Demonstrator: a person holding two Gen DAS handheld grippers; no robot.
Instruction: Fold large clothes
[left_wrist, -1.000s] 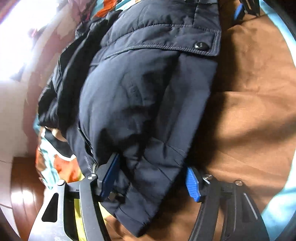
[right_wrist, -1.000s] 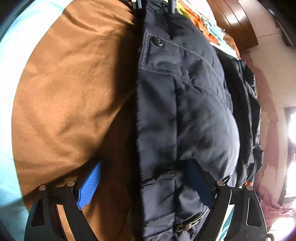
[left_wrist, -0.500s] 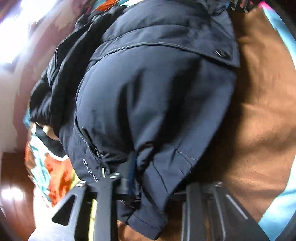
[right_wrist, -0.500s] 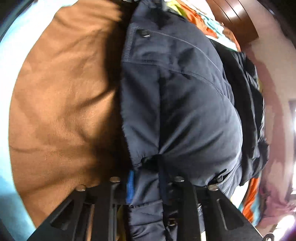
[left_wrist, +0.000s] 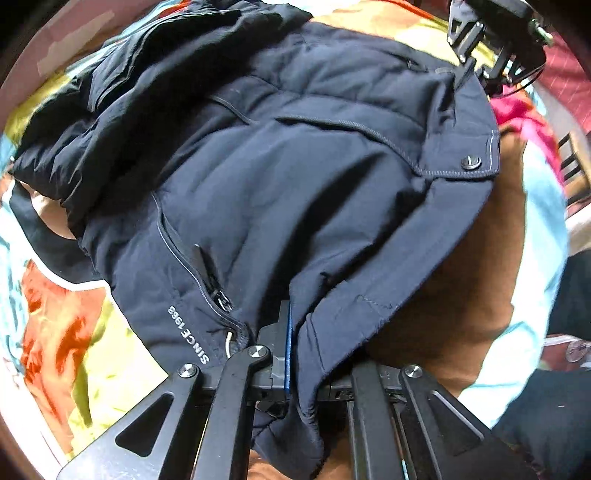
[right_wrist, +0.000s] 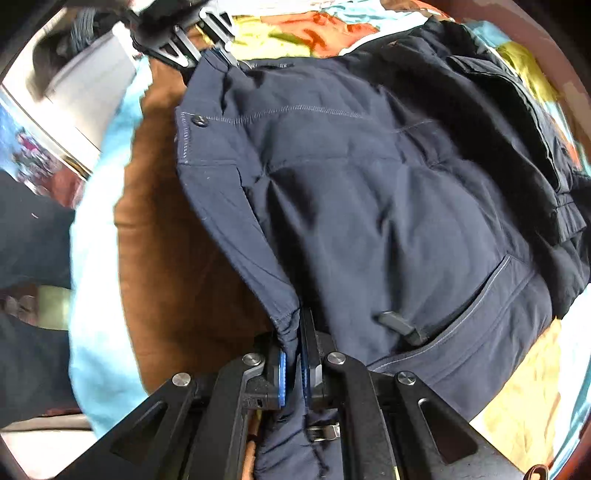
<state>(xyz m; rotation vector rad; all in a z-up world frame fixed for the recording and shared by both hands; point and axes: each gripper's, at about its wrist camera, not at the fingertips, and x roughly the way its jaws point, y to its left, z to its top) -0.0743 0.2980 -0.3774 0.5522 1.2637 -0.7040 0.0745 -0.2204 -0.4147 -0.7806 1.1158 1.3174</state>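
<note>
Across a bed with a brightly patterned cover (left_wrist: 70, 332) lies a dark navy padded jacket (left_wrist: 295, 184), its near edge raised off a brown blanket (left_wrist: 480, 266) spread beneath it. Left gripper (left_wrist: 295, 354), seen from the left wrist view, has its blue-padded fingers (left_wrist: 287, 343) closing on a fold of the jacket's near hem, beside a zip pocket (left_wrist: 192, 266) printed "SINCE 1963". Right gripper (right_wrist: 293, 373), seen from the right wrist view, has its fingers (right_wrist: 282, 373) pinched narrowly on the hem at the jacket's other near corner. A snap button (right_wrist: 199, 120) marks the flap edge along the brown blanket. Each gripper appears at the far top of the other's view, holding the same edge.
</note>
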